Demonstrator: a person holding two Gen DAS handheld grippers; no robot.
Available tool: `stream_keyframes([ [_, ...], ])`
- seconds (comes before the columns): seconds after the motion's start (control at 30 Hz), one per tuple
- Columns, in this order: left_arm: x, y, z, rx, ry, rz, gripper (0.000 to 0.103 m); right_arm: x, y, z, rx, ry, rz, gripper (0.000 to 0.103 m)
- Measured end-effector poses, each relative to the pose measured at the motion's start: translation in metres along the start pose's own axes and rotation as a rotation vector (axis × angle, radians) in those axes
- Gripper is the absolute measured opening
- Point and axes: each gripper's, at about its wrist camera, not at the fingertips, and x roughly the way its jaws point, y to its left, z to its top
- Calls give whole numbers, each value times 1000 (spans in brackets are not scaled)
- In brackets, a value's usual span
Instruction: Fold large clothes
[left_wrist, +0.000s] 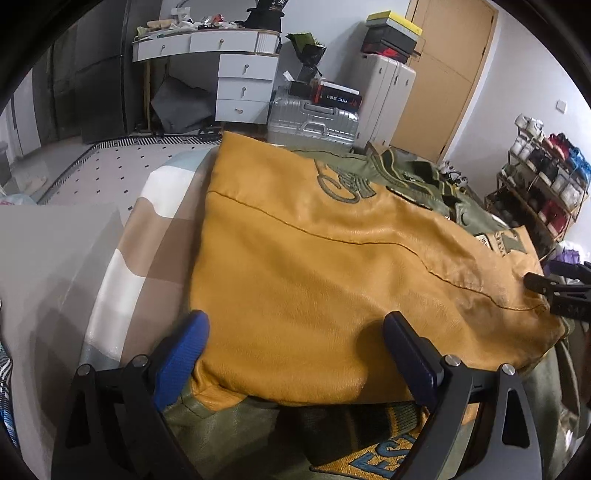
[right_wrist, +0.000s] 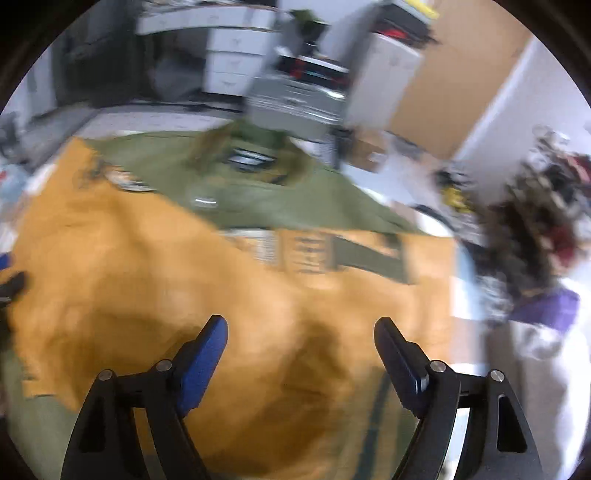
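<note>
My left tool (left_wrist: 295, 334) is wide open, and its two blue pads sit apart at the near edge of the big jacket with mustard-yellow leather sleeves and a soft green body (left_wrist: 332, 258). The pads are not squeezing anything. One blue pad (left_wrist: 184, 354) lies at 7 o'clock, just beside the sleeve's left edge. The other is at 5 o'clock, on top of the leather.

The jacket lies spread on the bed with a smooth cover in white, tan and pale blue blocks (left_wrist: 144, 236). The yellow leather looks smooth and a bit shiny, with a thin stitched seam running across it. The green part shows at 12 to 2 o'clock, with sewn patches on it. At 6 o'clock a knitted striped cuff peeks out under the sleeve.

My right tool (right_wrist: 301, 330) is open too, with its pads apart above the yellow leather and nothing pinched between them. That picture is blurry. In the left picture, the right tool's dark tip shows at 3 o'clock, at the sleeve's right edge.

The bed has open cover at 9 o'clock. Beyond the jacket's far edge, at 12 o'clock, stand a ribbed silver hard suitcase (left_wrist: 314, 123) and a white chest of drawers (left_wrist: 243, 88).
</note>
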Motion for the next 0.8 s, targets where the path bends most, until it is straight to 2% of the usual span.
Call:
stream_keyframes([
  [0.07, -2, -1, -1, 9, 1, 10, 92, 33, -15, -3, 44, 94, -44, 82],
  [0.1, -1, -1, 0, 11, 2, 9, 92, 53, -23, -7, 69, 170, -7, 81],
  [0.13, -2, -2, 0, 14, 1, 13, 92, 57, -41, -13, 182, 158, 76, 81],
  [0.2, 1, -3, 2, 11, 2, 13, 92, 50, -66, -20, 313, 143, 142, 78],
  [0.23, 1, -3, 2, 9, 1, 11, 92, 42, -78, -23, 345, 101, 157, 72],
  [0.3, 1, -3, 3, 9, 2, 12, 92, 26, -90, -25, 334, 7, 108, 72],
  [0.37, 2, -3, 3, 12, 2, 15, 92, 16, -83, -25, 294, -29, 74, 72],
  [0.47, 2, -5, 4, 12, 2, 16, 93, 43, -64, -42, 229, 99, 74, 72],
  [0.5, 2, -5, 4, 13, 2, 16, 92, 54, -58, -52, 218, 115, 81, 71],
  [0.53, 2, -5, 4, 15, 0, 19, 92, 52, -63, -56, 232, 58, 83, 73],
  [0.57, 2, -6, 4, 15, 0, 18, 92, 45, -67, -64, 233, 63, 87, 73],
  [0.67, 2, -4, 4, 7, -2, 11, 92, 36, -83, -58, 273, 69, 152, 73],
  [0.73, 3, -4, 5, 7, -1, 12, 92, 21, -98, -67, 350, 55, 271, 73],
  [0.8, 3, -6, 5, 12, 0, 19, 93, 22, -97, -73, 364, 113, 328, 73],
])
